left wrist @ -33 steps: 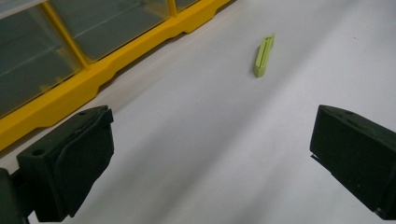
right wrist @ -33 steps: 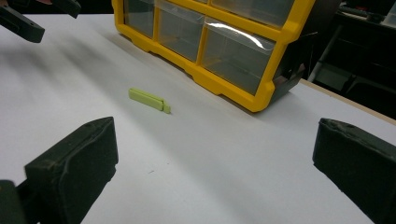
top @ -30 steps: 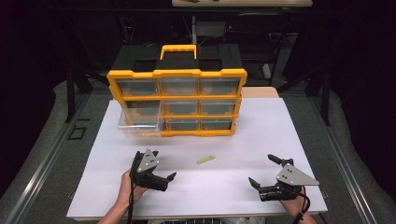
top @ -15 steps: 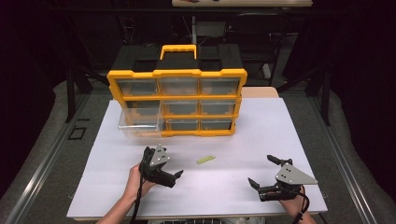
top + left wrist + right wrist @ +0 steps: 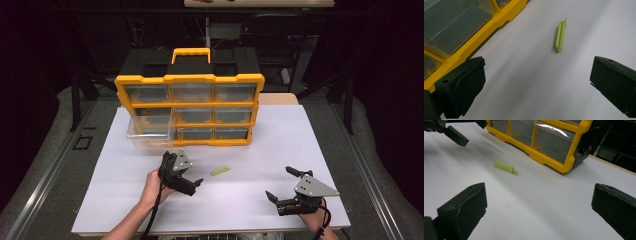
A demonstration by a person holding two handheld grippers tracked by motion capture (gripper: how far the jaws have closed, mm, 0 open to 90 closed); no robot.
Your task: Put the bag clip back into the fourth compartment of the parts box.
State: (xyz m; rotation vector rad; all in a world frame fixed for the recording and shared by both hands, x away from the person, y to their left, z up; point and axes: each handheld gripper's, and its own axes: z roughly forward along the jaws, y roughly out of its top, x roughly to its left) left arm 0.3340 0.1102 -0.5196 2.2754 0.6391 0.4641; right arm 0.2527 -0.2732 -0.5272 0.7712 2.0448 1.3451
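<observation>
A small lime-green clip (image 5: 220, 171) lies flat on the white table (image 5: 250, 150), in front of the yellow drawer cabinet (image 5: 190, 107). My left gripper (image 5: 189, 176) is open just left of the clip and points toward it; in the left gripper view the clip (image 5: 560, 36) lies a little beyond the wide-apart jaws of the left gripper (image 5: 536, 82). My right gripper (image 5: 279, 182) rests open at the front right, with nothing between its jaws. In the right gripper view the clip (image 5: 505, 168) is farther off, beyond the right gripper (image 5: 539, 205).
The cabinet has three rows of clear drawers. Its middle-left drawer (image 5: 150, 131) is pulled out over the table. A black and yellow carry handle (image 5: 191, 51) tops the cabinet. The left gripper (image 5: 454, 133) shows at the top left of the right gripper view.
My left gripper has moved right and a little forward, closer to the green clip. The right gripper and the clip have stayed where they were.
</observation>
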